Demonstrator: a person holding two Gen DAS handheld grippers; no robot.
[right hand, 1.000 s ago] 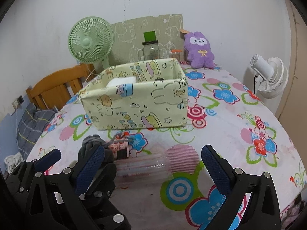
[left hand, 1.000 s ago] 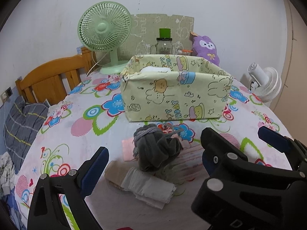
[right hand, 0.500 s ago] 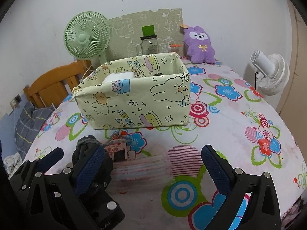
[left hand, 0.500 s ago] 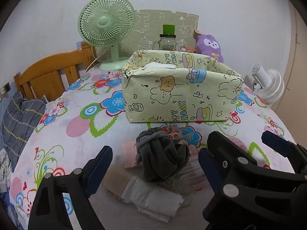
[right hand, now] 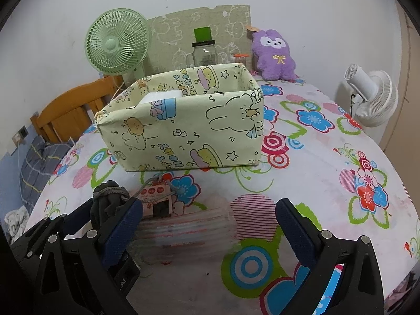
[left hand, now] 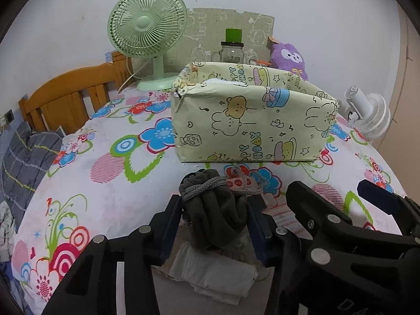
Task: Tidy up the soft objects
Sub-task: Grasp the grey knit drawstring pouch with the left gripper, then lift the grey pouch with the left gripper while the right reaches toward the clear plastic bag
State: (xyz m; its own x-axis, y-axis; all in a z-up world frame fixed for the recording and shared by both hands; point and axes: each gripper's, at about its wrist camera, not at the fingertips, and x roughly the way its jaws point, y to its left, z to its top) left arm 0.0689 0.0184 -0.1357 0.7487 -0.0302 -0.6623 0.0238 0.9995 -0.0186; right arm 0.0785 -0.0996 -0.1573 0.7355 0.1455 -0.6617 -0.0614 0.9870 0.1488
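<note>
A dark grey cloth bundle tied with grey cord sits on the flowered table in front of a pale yellow cartoon-print box. My left gripper is shut on the bundle, one blue pad on each side. A folded white and beige cloth lies just below it. In the right wrist view the bundle shows at the lower left between the left gripper's fingers. My right gripper is open and empty over a clear striped packet. The box holds something white.
A green fan, a glass jar and a purple plush stand behind the box. A white fan is at the right edge. A wooden chair and a plaid cloth are at the left.
My left gripper moved forward and closed its fingers on the dark grey bundle. Both views drew nearer to the box. The right gripper stayed open.
</note>
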